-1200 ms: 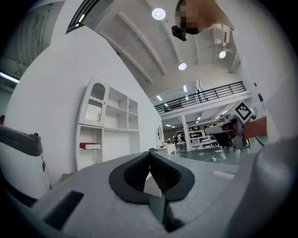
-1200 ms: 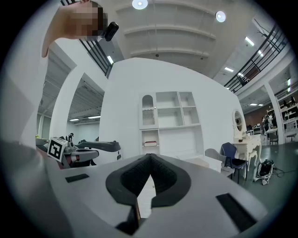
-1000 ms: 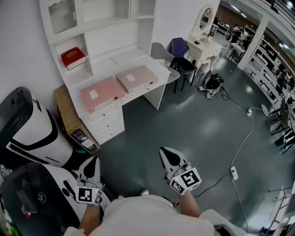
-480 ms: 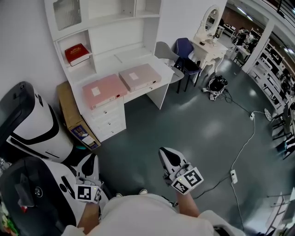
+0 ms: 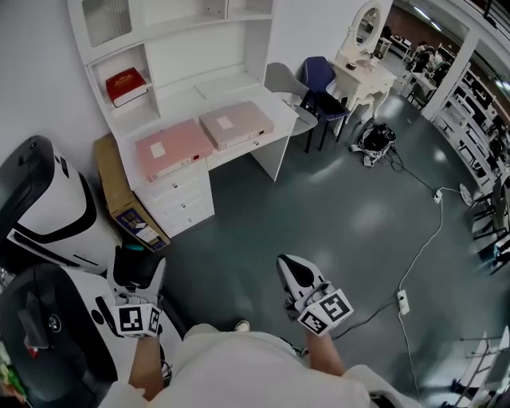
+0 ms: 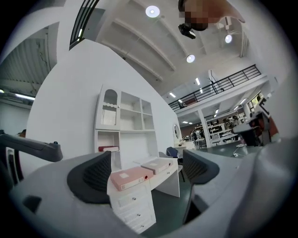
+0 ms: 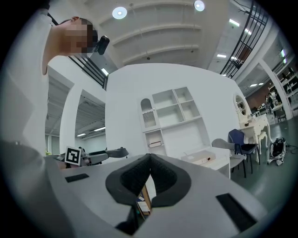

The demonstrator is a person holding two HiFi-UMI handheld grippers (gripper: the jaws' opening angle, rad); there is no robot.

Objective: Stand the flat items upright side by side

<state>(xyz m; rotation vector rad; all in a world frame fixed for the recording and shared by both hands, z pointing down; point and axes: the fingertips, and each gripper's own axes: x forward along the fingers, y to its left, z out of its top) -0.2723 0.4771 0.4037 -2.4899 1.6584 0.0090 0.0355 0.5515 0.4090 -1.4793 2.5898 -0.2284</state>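
The left gripper (image 5: 137, 264) is held low at the person's left side; its jaws are opening and nothing is caught between them, only the far desk being seen through the gap. The right gripper (image 5: 292, 269) is held over the grey floor (image 5: 335, 215), its fingers pressed together on nothing. A white and black machine (image 5: 48, 219) is seen just left of the left gripper. Further off, a cardboard box (image 5: 119, 191) is set against the side of a white desk (image 5: 185, 199). Two pink binders are laid flat on the desktop, side by side and just apart: the left binder (image 5: 174, 148) over the drawers, the right binder (image 5: 237, 124) over the knee space. Neither is stood upright. A red book (image 5: 126, 84) is laid in a cubby of the hutch (image 5: 191, 48) behind them. Past the desk's right end a grey chair (image 5: 285, 86) and a blue chair (image 5: 321, 80) are placed, then a dressing table (image 5: 360, 76) with an oval mirror (image 5: 368, 22). A cable (image 5: 426, 239) is trailed across the floor at the right
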